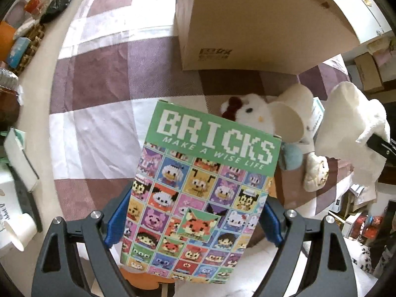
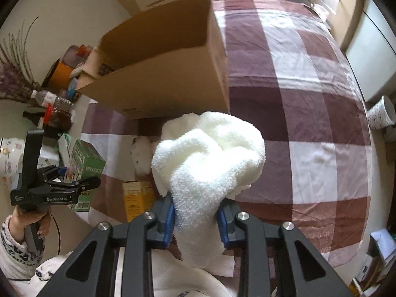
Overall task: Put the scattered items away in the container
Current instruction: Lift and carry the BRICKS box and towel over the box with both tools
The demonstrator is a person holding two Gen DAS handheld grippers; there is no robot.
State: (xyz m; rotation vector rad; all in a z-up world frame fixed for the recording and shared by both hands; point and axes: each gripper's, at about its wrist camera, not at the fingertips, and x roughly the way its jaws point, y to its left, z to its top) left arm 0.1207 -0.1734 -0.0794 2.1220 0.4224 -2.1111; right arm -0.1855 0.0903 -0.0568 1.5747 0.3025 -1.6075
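Left wrist view only: left gripper point(image 1: 193, 225) spread wide, clamped on toy box point(image 1: 198, 193) at centre; plush toy point(image 1: 250, 113) behind. Right wrist view only: right gripper point(image 2: 196, 220) pinched tight on towel point(image 2: 210, 156) at centre; open cardboard box point(image 2: 168, 74) upper left.

The left gripper point(image 1: 190, 222), a black two-finger tool with blue pads, points straight down, its jaws spread wide and pressing both edges of a green cardboard box of bricks point(image 1: 198, 198). The right gripper point(image 2: 196, 219), angled steeply downward, is pinched nearly closed on a fluffy white towel point(image 2: 208, 158). A person's left hand point(image 2: 29, 222) grips the handle.
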